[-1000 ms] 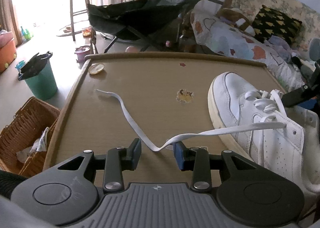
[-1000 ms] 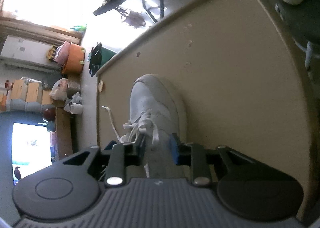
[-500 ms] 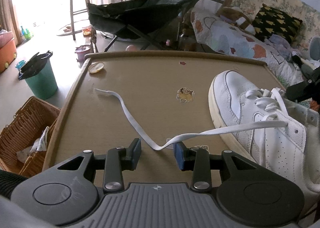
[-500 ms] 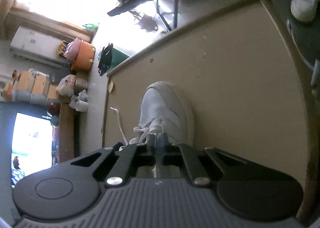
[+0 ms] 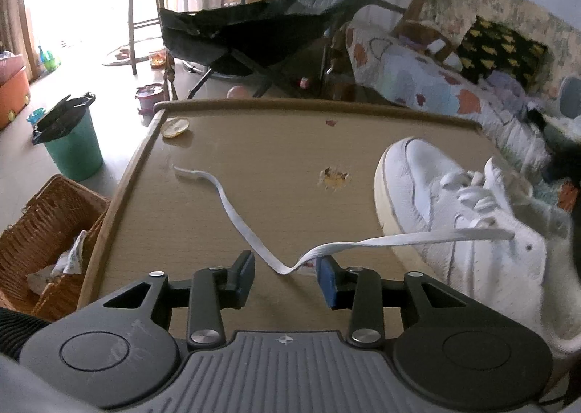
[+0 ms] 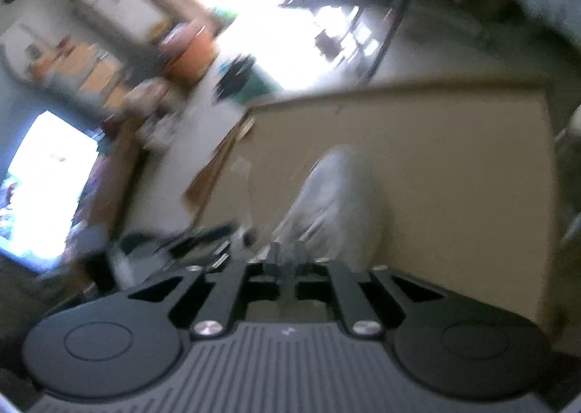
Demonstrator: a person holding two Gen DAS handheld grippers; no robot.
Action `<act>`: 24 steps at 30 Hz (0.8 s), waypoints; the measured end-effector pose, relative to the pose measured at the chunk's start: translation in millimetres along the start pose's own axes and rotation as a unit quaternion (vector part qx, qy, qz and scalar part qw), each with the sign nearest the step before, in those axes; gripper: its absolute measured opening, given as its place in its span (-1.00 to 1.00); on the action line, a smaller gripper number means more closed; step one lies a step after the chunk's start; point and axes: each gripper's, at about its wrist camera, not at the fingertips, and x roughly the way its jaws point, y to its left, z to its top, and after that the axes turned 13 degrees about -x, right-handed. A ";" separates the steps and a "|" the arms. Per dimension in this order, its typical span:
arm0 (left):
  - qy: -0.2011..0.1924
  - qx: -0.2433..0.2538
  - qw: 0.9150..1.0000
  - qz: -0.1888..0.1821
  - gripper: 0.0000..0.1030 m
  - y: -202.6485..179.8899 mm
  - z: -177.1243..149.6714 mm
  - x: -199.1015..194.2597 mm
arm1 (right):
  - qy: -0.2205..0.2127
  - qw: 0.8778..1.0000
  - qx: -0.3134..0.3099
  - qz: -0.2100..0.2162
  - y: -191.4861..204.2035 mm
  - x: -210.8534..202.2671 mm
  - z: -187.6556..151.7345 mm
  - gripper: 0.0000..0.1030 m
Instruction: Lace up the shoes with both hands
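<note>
Items as I see them, left to right.

Basket point(image 5: 47, 231): wicker, on the floor left of the table, paper scraps inside. Clear of the work.

Bin point(image 5: 72, 144): green, black liner, far left on the floor.

Table point(image 5: 254, 144): tan top with a raised rim; a small chip by the far-left corner, a worn patch mid-top. Nothing on it blocks my reach.

Lace point(image 5: 239, 217): flat, white. Its free end lies far left on the table; it runs near to a kink between my left jaws, then goes right, off the table top, into an eyelet of the shoe.

Left gripper point(image 5: 285, 277): jaws apart, either side of the lace kink, not pinching it.

Shoe point(image 5: 454, 217): white sneaker on the right of the table, toe pointing far. Lower eyelets look crossed; at least one upper eyelet shows empty. I judge the lacing part done, with the top rows and the tie left.

Right gripper point(image 6: 287, 260): over the shoe's lacing, view badly blurred. Jaws nearly together and easing open; I cannot tell whether a lace is between them.

Chair and sofa: beyond the far edge, out of the way.
</note>
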 end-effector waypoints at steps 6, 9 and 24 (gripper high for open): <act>-0.029 -0.015 0.999 -0.021 -0.02 -3.0 -0.6 -16.0 | 0.009 0.994 -0.089 -0.070 15.2 12.4 24.9 -0.49; -0.032 -0.039 0.998 -0.023 0.01 0.6 0.2 -18.6 | 0.056 0.984 -0.150 -0.075 32.4 31.6 32.0 -0.48; -0.015 -0.076 0.997 -0.021 0.04 9.9 -3.1 -12.8 | 0.155 0.937 -0.294 -0.102 73.0 36.4 20.6 -0.93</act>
